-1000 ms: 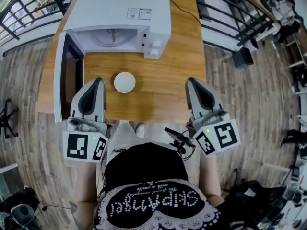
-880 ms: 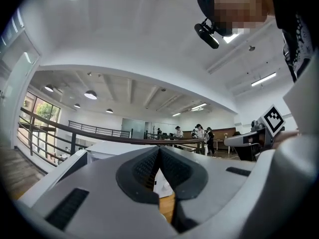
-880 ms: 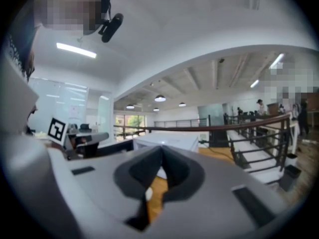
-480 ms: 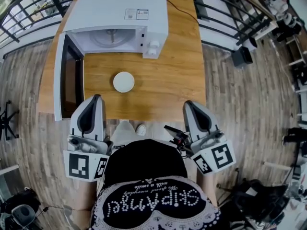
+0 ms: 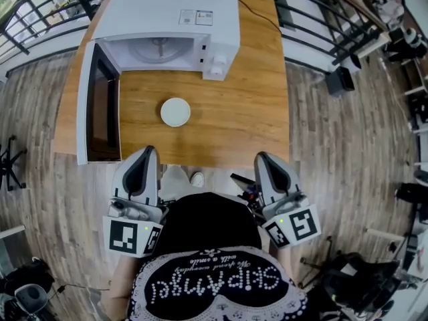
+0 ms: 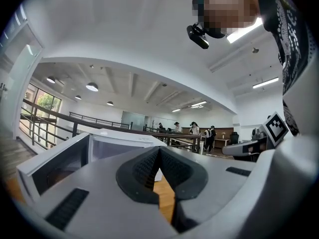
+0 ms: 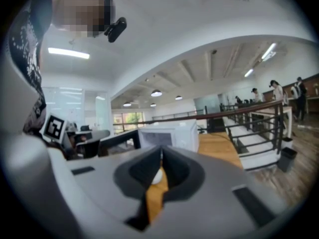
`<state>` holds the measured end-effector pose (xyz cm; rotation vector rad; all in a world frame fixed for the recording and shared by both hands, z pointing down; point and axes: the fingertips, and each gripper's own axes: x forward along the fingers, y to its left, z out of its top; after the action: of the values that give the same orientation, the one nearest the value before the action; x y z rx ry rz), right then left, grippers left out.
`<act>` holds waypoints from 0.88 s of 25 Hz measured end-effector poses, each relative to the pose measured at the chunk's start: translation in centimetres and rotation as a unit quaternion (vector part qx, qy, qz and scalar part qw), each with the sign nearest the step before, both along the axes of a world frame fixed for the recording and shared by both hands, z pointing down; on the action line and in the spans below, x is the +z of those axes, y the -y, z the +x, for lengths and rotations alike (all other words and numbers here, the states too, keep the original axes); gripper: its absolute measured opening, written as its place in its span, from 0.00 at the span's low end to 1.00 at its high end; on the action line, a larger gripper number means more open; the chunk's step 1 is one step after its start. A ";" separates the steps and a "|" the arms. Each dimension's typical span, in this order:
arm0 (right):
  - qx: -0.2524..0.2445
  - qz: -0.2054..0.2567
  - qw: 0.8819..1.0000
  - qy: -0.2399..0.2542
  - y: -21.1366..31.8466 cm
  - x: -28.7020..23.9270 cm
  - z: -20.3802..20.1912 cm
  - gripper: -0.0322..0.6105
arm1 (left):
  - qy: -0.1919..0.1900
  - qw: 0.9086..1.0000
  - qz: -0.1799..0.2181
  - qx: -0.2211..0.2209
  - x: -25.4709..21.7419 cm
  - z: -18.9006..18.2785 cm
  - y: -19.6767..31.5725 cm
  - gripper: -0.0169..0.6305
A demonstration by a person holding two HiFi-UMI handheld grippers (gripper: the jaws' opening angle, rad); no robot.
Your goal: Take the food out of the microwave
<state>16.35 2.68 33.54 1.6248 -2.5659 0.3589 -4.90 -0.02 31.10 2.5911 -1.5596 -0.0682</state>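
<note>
A white microwave [image 5: 167,19] stands at the far end of the wooden table [image 5: 234,112], and its door [image 5: 100,105] hangs wide open to the left. The cavity looks empty apart from its turntable. A small round white dish [image 5: 175,112] sits on the table in front of it. My left gripper [image 5: 148,151] and right gripper [image 5: 261,157] are both shut and empty, held off the table's near edge close to the person's body. In the left gripper view the microwave [image 6: 119,143] lies beyond the shut left gripper [image 6: 158,151]. The dish [image 7: 157,176] shows behind the shut right gripper [image 7: 160,153].
The open door juts out over the table's left side, almost to its near edge. Metal railings [image 5: 40,19] run behind the table. Wood floor surrounds it, with a chair base [image 5: 8,162] at the left and dark equipment [image 5: 338,79] at the right.
Both grippers have drawn back from over the table's front edge toward the person and sunk a little. The dish and the microwave have stayed where they were.
</note>
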 end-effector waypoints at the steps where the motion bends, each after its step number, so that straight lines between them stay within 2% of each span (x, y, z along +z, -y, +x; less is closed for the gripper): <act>1: 0.001 -0.002 1.000 -0.002 0.0 0.1 0.0 0.10 | 0.002 1.000 -0.002 -0.001 0.2 0.0 0.0 0.07; 7: 0.006 -0.001 1.000 -0.010 0.3 -0.1 0.6 0.10 | 0.029 1.000 0.008 -0.007 0.3 -0.1 -0.1 0.07; 13: 0.012 -0.008 1.000 -0.007 0.4 0.2 0.9 0.10 | 0.029 0.999 0.017 -0.014 -0.3 -0.1 0.2 0.07; 22: 0.016 -0.010 1.000 -0.009 0.4 0.4 1.0 0.10 | 0.025 0.999 0.010 -0.019 -0.1 -0.6 0.3 0.07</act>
<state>17.33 2.25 33.93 1.6563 -2.5176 0.3684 -5.51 -0.27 31.03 2.5967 -1.6334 -0.0227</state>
